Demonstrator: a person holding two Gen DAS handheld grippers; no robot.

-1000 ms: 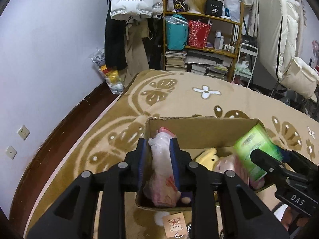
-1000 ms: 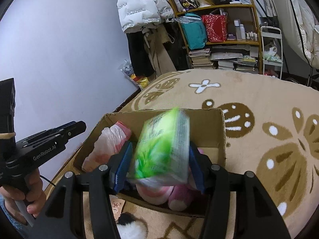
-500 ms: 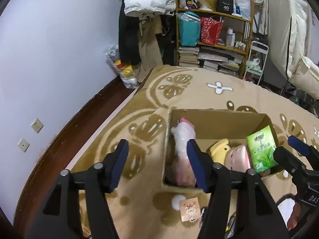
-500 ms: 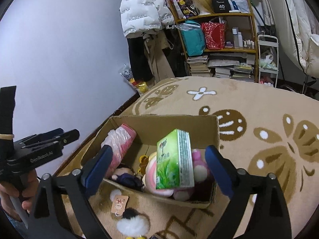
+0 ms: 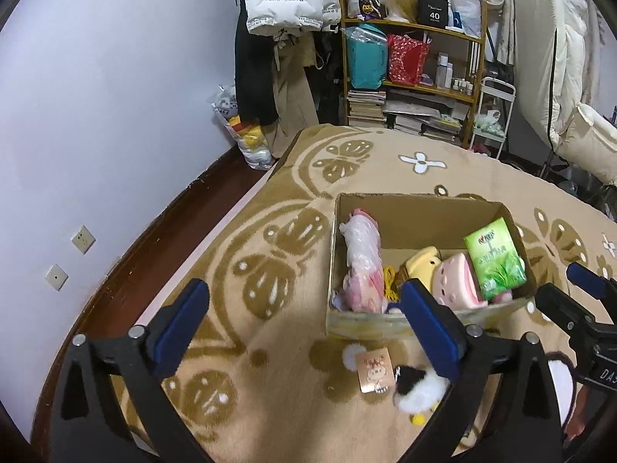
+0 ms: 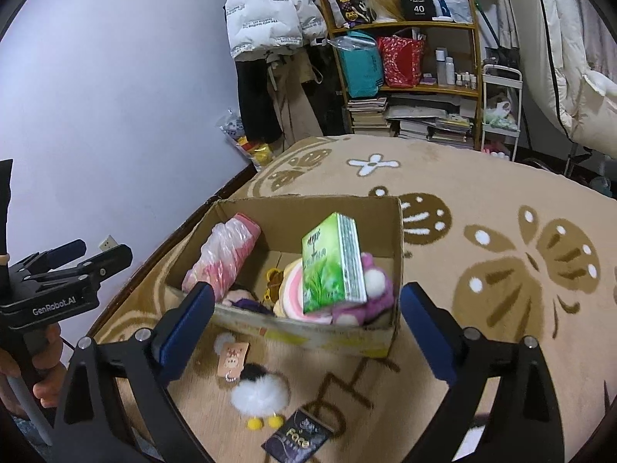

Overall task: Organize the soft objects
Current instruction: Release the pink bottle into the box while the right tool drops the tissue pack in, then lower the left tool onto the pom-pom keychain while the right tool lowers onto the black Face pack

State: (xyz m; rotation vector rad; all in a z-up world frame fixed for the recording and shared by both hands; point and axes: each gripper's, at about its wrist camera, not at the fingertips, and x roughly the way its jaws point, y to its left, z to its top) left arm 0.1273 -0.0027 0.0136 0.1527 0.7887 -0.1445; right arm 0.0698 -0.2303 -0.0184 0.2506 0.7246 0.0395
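An open cardboard box (image 5: pixel 385 324) (image 6: pixel 308 333) stands on the patterned carpet. Inside lie a pink plastic-wrapped bundle (image 5: pixel 362 254) (image 6: pixel 227 254), a green tissue pack (image 5: pixel 493 262) (image 6: pixel 333 262), a yellow plush (image 5: pixel 422 266) and a pink plush (image 5: pixel 455 285). My left gripper (image 5: pixel 302 293) hovers over the box's near left corner, its jaws opening with nothing between them. My right gripper (image 6: pixel 306 293) stands open above the box's front wall, holding nothing. A white and black fluffy plush (image 5: pixel 416 389) (image 6: pixel 258 389) with a card tag lies on the carpet in front of the box.
A dark flat packet (image 6: pixel 297 436) lies on the carpet near me. The lilac wall and dark wooden floor strip (image 5: pixel 154 247) run along the left. A crowded shelf (image 5: pixel 408 77), hanging coats and a white cart (image 5: pixel 493 115) stand beyond the carpet.
Both grippers opened and drew back and up from the box. The pink bundle and the green tissue pack were let go and now rest inside it.
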